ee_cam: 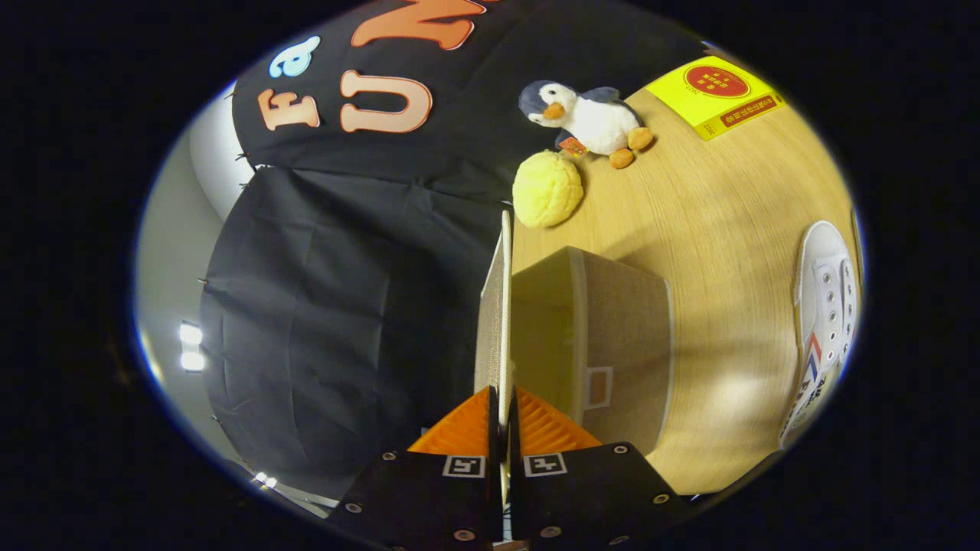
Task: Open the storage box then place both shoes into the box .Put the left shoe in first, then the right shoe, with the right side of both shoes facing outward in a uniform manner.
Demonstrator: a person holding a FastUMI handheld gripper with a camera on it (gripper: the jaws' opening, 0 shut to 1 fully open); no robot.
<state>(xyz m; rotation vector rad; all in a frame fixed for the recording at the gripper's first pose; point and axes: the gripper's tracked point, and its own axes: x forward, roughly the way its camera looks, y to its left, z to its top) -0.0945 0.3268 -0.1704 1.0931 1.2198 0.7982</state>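
Your fingers (501, 417) pinch the lid (494, 306) of the storage box (605, 337), holding it raised on edge just ahead. The open box sits beside them on the desk (727, 229); a white shoe (823, 321) lies well apart, a bread-shaped toy (547, 189) and plush penguin (589, 119) beyond.

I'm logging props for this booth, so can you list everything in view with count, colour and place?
storage box: one, beige fabric, on the table just ahead of the claw, open
box lid: one, beige, raised on edge, pinched between the claw's fingers
white shoe: one, white with red and blue stripes, on the table beyond the box's far side
plush penguin: one, grey and white with orange feet, lying far beyond the box
yellow bun toy: one, pale yellow, between box and penguin
yellow book: one, yellow with a red circle, near the penguin
table: one, light wood
claw: one, orange fingers on black mounts, shut on the lid
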